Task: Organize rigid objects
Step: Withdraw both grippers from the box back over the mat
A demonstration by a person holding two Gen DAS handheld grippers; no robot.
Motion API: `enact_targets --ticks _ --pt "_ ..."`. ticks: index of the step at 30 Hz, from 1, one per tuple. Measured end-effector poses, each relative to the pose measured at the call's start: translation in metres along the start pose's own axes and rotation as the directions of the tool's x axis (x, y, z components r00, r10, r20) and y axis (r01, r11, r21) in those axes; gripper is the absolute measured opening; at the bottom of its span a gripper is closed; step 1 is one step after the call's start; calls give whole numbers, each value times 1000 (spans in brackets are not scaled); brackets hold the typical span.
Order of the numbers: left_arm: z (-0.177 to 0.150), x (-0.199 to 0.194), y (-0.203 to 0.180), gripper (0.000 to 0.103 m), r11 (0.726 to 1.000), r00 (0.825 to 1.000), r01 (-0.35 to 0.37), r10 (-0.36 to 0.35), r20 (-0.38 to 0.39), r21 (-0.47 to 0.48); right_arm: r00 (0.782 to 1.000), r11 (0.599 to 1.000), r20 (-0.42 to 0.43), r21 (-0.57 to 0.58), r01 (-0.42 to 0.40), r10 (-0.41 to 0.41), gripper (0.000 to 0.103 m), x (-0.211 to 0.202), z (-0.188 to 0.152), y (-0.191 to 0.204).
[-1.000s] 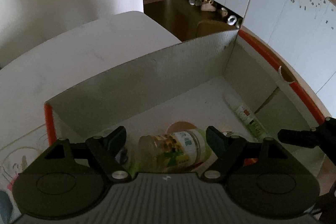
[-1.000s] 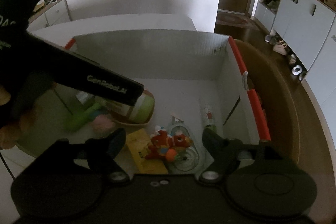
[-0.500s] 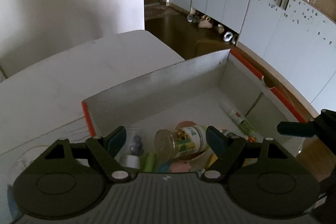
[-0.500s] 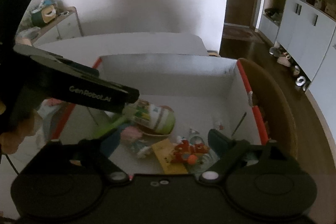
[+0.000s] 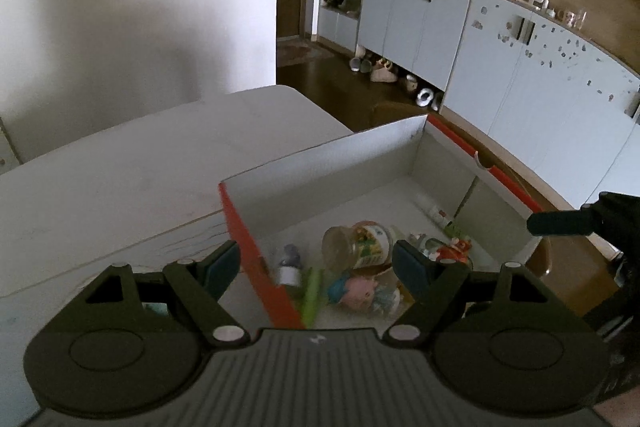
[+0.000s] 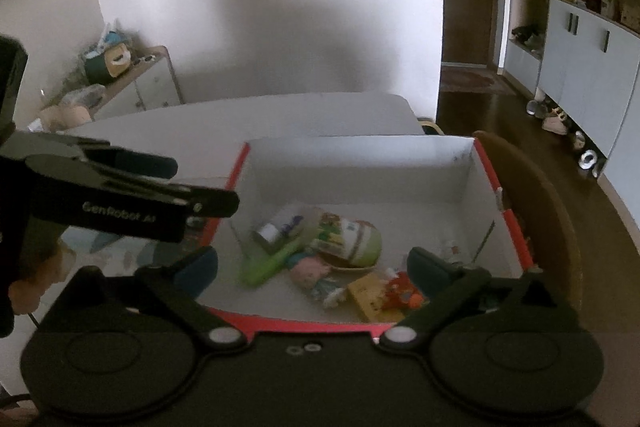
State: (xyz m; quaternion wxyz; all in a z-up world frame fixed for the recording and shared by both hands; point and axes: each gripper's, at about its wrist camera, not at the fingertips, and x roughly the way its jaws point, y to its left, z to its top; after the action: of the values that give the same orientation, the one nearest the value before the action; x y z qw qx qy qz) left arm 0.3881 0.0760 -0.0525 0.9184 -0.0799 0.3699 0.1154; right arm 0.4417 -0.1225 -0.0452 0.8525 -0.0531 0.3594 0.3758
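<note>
A white cardboard box with a red rim (image 5: 240, 227) (image 6: 508, 223) stands on the table. Inside lie a clear jar with a green label (image 5: 356, 245) (image 6: 348, 235), a small bottle (image 5: 290, 267) (image 6: 276, 227), a green stick (image 6: 272, 261), a pink toy (image 5: 356, 293) (image 6: 316, 275), a yellow card (image 6: 374, 297) and a red toy (image 5: 454, 247) (image 6: 402, 291). My left gripper (image 5: 316, 267) (image 6: 132, 203) hangs open over the box's left wall, holding nothing. My right gripper (image 6: 314, 269) hovers above the near rim, its jaws opening with nothing between them.
The box sits at the right end of a white table (image 5: 120, 167). A wooden chair back (image 6: 540, 207) curves right behind the box's right side. A low cabinet with clutter (image 6: 132, 79) stands at the far left, and a person's hand (image 6: 24, 291) holds the left gripper.
Both grippers have risen and pulled back from the box, so more of it shows. The jar stays lying inside. The right jaws have spread wider.
</note>
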Motion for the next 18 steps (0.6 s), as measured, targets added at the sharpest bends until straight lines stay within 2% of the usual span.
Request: enact_targets --ticks 7,18 --pt "-18 -23 24 84 999 1000 -5 5 8 -36 999 999 18 -9 -32 33 103 -1 -2 33" --pt "-51 -46 89 98 992 999 -40 42 16 -118 998 997 26 -48 -52 54 103 19 11 87"
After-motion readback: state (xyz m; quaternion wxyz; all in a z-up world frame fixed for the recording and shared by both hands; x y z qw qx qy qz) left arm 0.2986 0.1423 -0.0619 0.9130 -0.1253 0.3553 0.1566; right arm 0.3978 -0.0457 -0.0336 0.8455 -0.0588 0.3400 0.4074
